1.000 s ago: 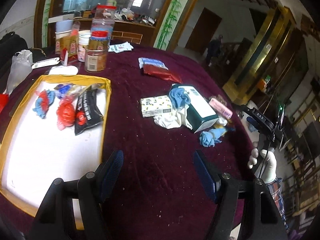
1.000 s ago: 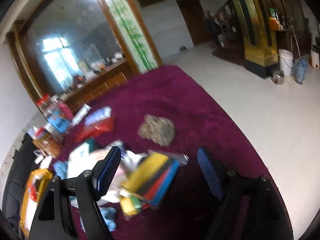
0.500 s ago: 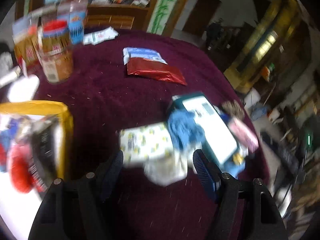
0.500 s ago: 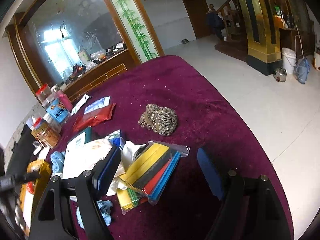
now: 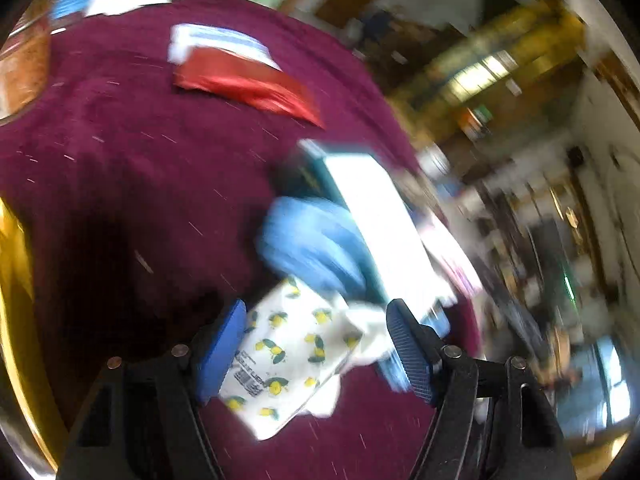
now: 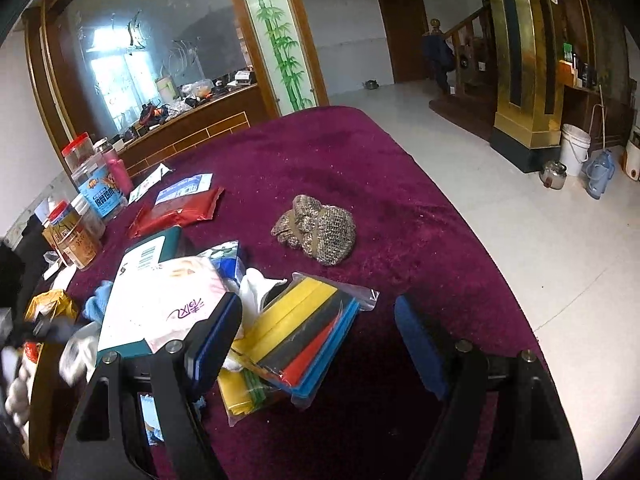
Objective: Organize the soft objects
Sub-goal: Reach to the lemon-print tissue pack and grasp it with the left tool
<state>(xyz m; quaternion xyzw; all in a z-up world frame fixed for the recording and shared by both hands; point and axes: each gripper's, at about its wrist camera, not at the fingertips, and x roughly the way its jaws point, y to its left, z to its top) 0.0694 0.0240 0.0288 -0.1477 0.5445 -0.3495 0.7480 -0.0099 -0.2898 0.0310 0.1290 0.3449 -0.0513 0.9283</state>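
My left gripper (image 5: 316, 344) is open, its jaws on either side of a white tissue pack with a lemon print (image 5: 288, 356) on the maroon tablecloth (image 5: 132, 168). A blue cloth (image 5: 312, 240) lies just beyond it, against a teal and white box (image 5: 380, 220). White cloth (image 5: 368, 336) lies by the right fingertip. The left wrist view is blurred. My right gripper (image 6: 316, 340) is open and empty above a bag of coloured sheets (image 6: 296, 352). A brown knitted bundle (image 6: 316, 232) lies farther out in the right wrist view.
A red packet (image 5: 248, 84) and a blue-white packet (image 5: 216, 40) lie at the back. Jars (image 6: 92, 196) stand at the far left. The yellow-rimmed tray (image 5: 12, 280) is at the left. The table edge (image 6: 472, 240) drops to a tiled floor on the right.
My left gripper has moved forward and right, from over the bare cloth near the tray to around the lemon-print tissue pack. My right gripper has steadied over the coloured sheets.
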